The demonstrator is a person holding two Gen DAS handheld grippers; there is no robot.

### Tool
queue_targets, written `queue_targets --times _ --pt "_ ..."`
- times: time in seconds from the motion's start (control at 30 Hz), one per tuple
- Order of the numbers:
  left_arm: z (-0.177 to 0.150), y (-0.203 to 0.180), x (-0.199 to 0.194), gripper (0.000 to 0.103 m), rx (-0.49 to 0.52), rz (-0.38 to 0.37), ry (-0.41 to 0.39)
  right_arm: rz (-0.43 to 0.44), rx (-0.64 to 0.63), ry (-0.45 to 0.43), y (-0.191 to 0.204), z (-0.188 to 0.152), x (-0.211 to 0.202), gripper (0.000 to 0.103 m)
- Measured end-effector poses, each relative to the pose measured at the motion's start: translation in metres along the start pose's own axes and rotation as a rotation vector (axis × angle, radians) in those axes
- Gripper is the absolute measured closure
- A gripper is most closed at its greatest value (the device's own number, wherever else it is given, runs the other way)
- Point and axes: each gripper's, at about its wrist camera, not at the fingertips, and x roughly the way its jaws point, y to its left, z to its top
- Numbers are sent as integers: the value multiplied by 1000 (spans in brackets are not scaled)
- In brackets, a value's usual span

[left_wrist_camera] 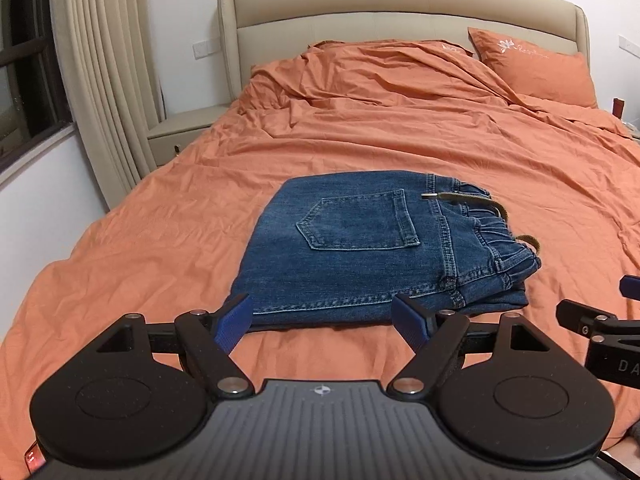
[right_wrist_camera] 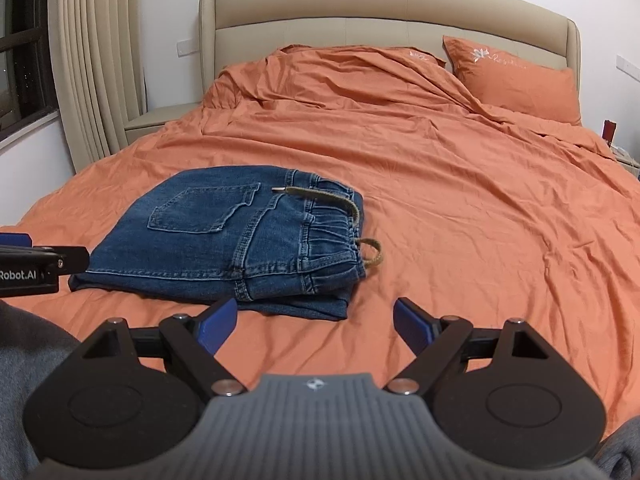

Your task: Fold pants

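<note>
A pair of blue denim pants [left_wrist_camera: 372,252] lies folded into a compact stack on the orange bed, back pocket up, waistband and a brown drawstring [left_wrist_camera: 500,210] to the right. It also shows in the right wrist view [right_wrist_camera: 240,240]. My left gripper [left_wrist_camera: 324,320] is open and empty, just in front of the stack's near edge. My right gripper [right_wrist_camera: 314,322] is open and empty, in front of the stack's right corner, over bare sheet. The left gripper's side shows at the left edge of the right wrist view [right_wrist_camera: 40,266]. The right gripper's side shows at the right edge of the left wrist view [left_wrist_camera: 600,320].
The orange sheet [left_wrist_camera: 400,136] covers the bed, rumpled toward the beige headboard [left_wrist_camera: 400,16]. An orange pillow [left_wrist_camera: 536,68] lies at the back right. A beige nightstand [left_wrist_camera: 180,132], curtains [left_wrist_camera: 104,80] and a window stand at the left.
</note>
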Motion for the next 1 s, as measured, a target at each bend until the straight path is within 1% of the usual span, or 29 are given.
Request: queue_targets --times 0.37,1.0 --pt "0 1 0 11 2 0 -1 4 15 -40 -3 3 -13 21" --pt "0 -1 -2 11 5 -5 2 -12 16 -67 -3 4 -21 21"
